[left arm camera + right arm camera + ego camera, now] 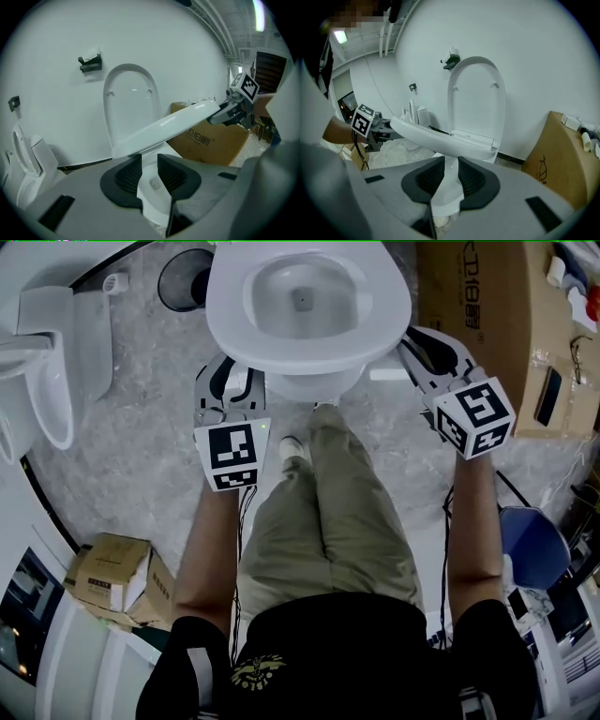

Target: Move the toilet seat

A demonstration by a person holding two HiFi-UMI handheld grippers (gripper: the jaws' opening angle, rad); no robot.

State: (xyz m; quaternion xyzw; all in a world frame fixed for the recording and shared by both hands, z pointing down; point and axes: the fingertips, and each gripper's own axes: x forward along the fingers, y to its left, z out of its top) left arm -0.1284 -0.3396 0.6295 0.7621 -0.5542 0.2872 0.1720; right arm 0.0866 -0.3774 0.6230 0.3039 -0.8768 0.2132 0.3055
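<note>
Two grippers on the toilet seat [382, 310], one per side. The left gripper [228, 381] sits at the left edge of the toilet bowl [305, 296], its tips tucked under the seat rim; the right gripper [417, 351] is at the right edge, marker cube toward the camera. In the left gripper view, the left gripper [150, 171] has its ribbed pads a narrow gap apart with the white seat rim filling that gap, so it is clamped on the seat. The toilet seat [173, 124] runs up and right from there to the right gripper [232, 110] at its far side. In the right gripper view, the right gripper [450, 176] is likewise closed onto the seat rim, white plastic pinched between both pads. The toilet seat [440, 138] is part-raised there, front off the bowl, hinge end low by the lid [476, 98], which stands upright against the white wall [534, 56]. The left gripper [379, 131] shows at the seat's far edge. A cardboard box [469, 296] stands just right of the toilet, a second toilet [47, 381] is at far left, and a small box [112, 573] lies on the floor [141, 446] lower left. The person's trousers [328, 521] are between the arms.
</note>
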